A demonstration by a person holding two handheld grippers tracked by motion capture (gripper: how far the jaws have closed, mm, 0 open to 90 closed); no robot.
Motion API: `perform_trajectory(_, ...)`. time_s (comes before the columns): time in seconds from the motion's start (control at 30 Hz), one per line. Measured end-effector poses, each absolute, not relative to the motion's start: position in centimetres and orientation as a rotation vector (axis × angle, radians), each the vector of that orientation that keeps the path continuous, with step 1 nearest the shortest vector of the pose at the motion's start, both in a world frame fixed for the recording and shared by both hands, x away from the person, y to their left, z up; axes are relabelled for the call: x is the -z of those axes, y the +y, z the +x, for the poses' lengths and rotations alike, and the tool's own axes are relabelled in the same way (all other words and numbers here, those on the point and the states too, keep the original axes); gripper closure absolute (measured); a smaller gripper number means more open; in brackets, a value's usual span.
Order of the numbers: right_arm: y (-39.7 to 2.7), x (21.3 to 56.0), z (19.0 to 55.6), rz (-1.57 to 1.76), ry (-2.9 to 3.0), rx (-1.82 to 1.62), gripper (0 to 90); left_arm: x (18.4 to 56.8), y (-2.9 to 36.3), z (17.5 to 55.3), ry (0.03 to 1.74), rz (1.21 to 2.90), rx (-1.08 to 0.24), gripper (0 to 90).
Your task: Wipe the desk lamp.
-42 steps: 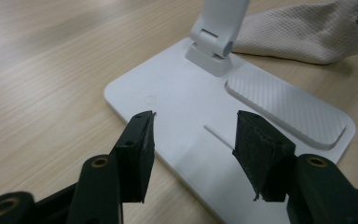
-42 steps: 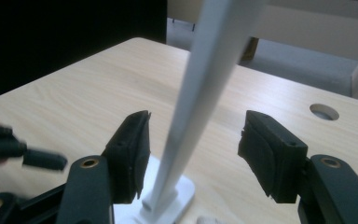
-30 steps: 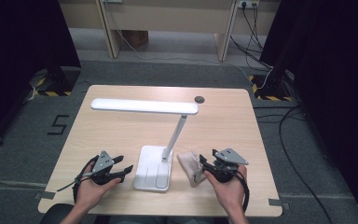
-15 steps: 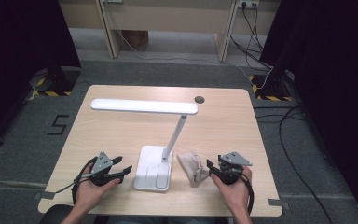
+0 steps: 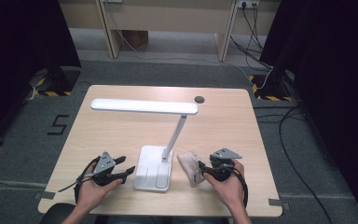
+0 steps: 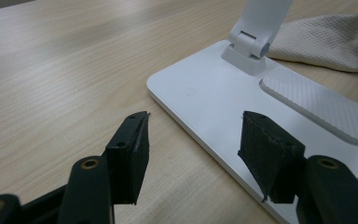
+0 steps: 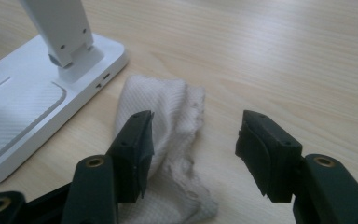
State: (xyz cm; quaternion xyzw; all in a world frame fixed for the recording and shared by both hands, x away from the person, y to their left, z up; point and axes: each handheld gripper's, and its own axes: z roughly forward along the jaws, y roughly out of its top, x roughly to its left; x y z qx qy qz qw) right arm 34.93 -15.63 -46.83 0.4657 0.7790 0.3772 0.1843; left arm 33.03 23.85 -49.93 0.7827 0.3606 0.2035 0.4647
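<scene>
From the high view I have the right gripper at about 5 o'clock on the table, its tips right at the near edge of the crumpled white cloth. In the right gripper view its jaws stand wide; they have just been opening further. The cloth lies flat on the wood, partly between them and nearer the left-hand pad, and I see neither pad pressing on it, so I have hold of nothing there.

The cloth sits just to the 3 o'clock side of the white desk lamp's base, close beside it. In the right gripper view I cannot tell whether it touches the base.

My left gripper is at about 7 o'clock on the table, pointing toward the base's 9 o'clock edge. In the left gripper view its jaws are spread wide with bare tabletop and the corner of the lamp base beyond them; nothing is gripped. The lamp's long head spans the table's middle.
</scene>
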Motion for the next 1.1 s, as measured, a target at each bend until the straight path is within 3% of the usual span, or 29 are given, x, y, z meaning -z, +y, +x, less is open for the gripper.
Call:
perform_trajectory(0.73,-14.0,50.1,35.2,1.322,2.359,-0.911,46.7,50.0,23.0,32.4,0.856,1.947,-0.467,40.2)
perform_trajectory(1.0,-14.0,50.2,35.0,1.359,2.359,-0.967,64.1,50.0,22.8,32.3,0.847,1.950,-0.461,40.3)
perform_trajectory(1.1,-14.1,50.3,35.0,1.374,2.375,-1.010,77.3,49.9,22.6,32.3,0.842,1.954,-0.458,40.2)
